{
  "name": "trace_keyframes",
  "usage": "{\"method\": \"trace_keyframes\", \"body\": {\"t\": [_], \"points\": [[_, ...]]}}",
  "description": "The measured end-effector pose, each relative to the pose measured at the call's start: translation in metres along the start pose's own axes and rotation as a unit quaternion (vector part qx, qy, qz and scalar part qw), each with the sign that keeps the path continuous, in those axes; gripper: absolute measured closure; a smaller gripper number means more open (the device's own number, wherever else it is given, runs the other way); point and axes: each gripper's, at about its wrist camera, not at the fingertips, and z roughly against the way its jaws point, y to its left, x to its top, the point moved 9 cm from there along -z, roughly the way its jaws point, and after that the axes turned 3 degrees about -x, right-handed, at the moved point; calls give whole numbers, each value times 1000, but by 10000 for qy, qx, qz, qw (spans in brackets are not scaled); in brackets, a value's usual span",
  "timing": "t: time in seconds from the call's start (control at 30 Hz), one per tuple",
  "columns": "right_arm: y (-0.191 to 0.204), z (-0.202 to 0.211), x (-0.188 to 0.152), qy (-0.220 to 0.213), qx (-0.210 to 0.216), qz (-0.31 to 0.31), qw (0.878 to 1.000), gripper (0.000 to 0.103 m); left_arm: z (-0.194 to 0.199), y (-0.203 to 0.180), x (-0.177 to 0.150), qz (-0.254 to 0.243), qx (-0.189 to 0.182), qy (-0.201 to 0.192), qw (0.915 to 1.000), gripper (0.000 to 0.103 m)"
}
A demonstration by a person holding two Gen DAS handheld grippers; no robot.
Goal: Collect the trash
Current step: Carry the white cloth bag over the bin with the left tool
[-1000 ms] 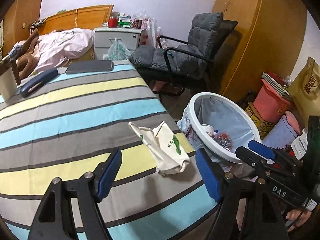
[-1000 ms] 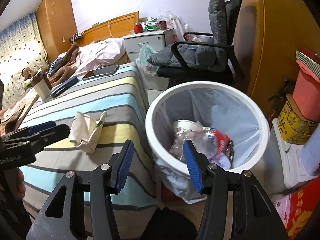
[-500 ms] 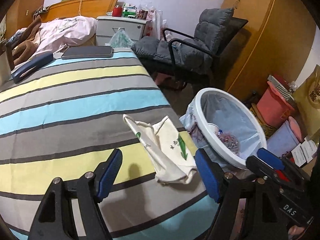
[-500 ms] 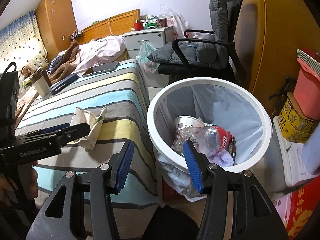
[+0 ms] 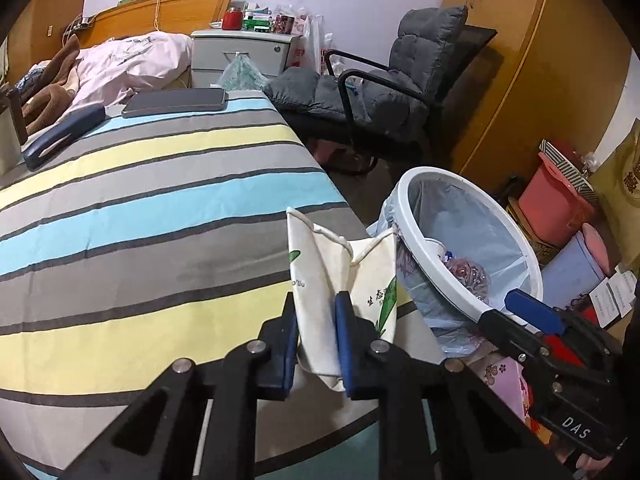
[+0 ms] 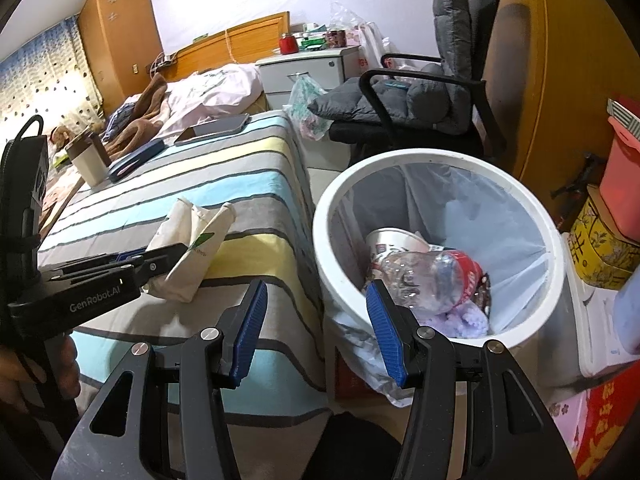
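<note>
cloth bag (image 5: 340,280) pinched in left gripper (image 5: 316,344) fingers; bin (image 5: 408,200) lies rightward, beside right gripper (image 6: 316,332), fingers wide.

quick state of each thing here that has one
left hand-held gripper: shut on cloth bag
cloth bag: crumpled, pinched at its near end
right hand-held gripper: open, holds nothing
trash bin: lined, partly filled
plastic bottle: crushed, inside the bin

Cream cloth bag (image 5: 340,280) with green print; striped blue, yellow and grey cloth (image 5: 140,208); white bin (image 6: 440,168) with pale blue liner (image 6: 480,216); grey chair (image 5: 400,80).
</note>
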Motion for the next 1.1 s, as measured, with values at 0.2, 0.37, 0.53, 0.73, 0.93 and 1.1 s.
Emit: {"method": "trace_keyframes", "body": {"t": [0.2, 0.37, 0.53, 0.73, 0.93, 1.1], "points": [[4, 2, 0, -24, 33, 23, 10000, 49, 10, -5, 5, -136, 5, -126, 9998, 85], [-4, 8, 4, -111, 10, -89, 9999, 49, 16, -18, 13, -250, -60, -206, 9995, 85], [-25, 16, 7, -216, -167, -288, 9992, 49, 14, -44, 24, -448, -211, -242, 9985, 85], [-56, 26, 10, -329, -483, -464, 9972, 49, 6, -77, 33, -661, -398, -214, 9968, 85], [-83, 33, 14, -405, -773, -627, 9942, 49, -2, -112, 42, -928, -528, -228, 9940, 85], [-101, 35, 16, -430, -946, -736, 9919, 49, -15, -139, 47, -1183, -559, -167, 9913, 85]]}}
